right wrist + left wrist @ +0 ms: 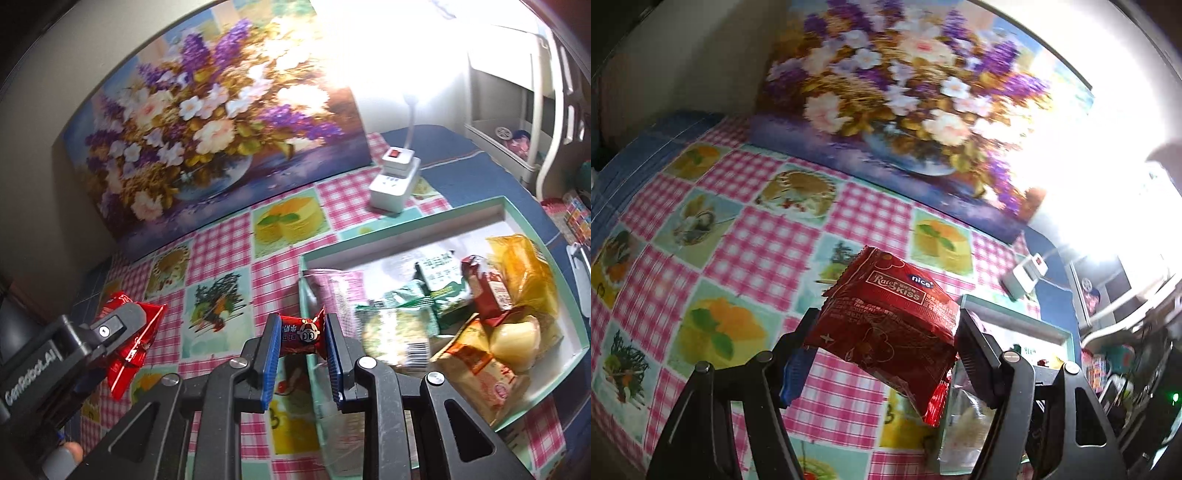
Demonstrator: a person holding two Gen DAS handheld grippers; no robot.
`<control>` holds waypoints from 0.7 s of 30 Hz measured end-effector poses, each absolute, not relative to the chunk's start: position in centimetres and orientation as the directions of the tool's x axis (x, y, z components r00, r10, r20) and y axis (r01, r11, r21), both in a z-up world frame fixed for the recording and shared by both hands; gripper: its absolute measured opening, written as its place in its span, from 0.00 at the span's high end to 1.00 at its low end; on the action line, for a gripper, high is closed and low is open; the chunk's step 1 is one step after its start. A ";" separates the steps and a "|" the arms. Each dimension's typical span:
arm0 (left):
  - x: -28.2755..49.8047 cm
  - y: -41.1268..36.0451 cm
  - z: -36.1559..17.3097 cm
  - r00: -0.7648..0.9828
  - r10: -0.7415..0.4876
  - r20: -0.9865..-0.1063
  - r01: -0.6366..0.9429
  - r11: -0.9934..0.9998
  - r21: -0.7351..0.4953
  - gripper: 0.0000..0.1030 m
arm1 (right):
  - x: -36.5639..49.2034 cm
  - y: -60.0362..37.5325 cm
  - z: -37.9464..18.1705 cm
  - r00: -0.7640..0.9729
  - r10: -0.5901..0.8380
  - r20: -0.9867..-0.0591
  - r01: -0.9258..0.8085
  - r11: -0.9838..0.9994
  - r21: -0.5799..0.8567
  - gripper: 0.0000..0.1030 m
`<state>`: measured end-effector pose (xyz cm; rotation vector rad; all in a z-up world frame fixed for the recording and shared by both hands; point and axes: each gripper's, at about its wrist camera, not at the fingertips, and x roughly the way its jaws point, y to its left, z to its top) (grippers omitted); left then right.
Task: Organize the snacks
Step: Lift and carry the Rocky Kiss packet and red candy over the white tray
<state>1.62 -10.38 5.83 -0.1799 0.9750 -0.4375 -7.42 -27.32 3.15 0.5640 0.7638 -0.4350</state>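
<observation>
Right gripper (301, 338) pinches candy (303, 334) crosswise, level.

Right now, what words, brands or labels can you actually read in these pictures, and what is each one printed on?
"nice" and "Rater KISS": on the shiny red foil snack packet clamped in the left gripper.
"GenRobot.AI": along the black body of the left gripper, seen from the right wrist.
Small red wrapped candy with a cartoon face, held in the right gripper: characters too small to read.
Packets in the mint-green cardboard tray: print and barcode blurred, unreadable.
</observation>
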 end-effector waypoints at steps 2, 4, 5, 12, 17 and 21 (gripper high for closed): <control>1.4 -10.9 5.5 0.480 -0.429 -0.765 0.289 0.901 -0.323 0.30 | -7.6 -28.1 3.0 0.644 -0.169 -0.746 0.571 0.756 0.321 0.75; 1.3 -11.2 5.1 0.472 -0.425 -0.773 0.291 0.902 -0.318 0.30 | -7.9 -28.8 2.9 0.639 -0.181 -0.747 0.588 0.742 0.322 0.75; 1.3 -11.4 4.9 0.467 -0.423 -0.777 0.293 0.903 -0.315 0.30 | -8.1 -29.1 2.8 0.638 -0.186 -0.748 0.594 0.737 0.323 0.75; 0.7 -13.3 4.1 0.423 -0.459 -0.781 0.339 0.880 -0.334 0.30 | -9.7 -31.4 2.4 0.627 -0.222 -0.747 0.651 0.676 0.345 0.75; 0.0 -15.0 4.2 0.411 -0.481 -0.774 0.383 0.862 -0.333 0.30 | -11.3 -33.2 2.2 0.617 -0.262 -0.742 0.696 0.621 0.359 0.75; -0.7 -16.9 4.6 0.401 -0.506 -0.764 0.444 0.837 -0.321 0.30 | -12.7 -34.8 2.2 0.596 -0.313 -0.740 0.741 0.569 0.356 0.75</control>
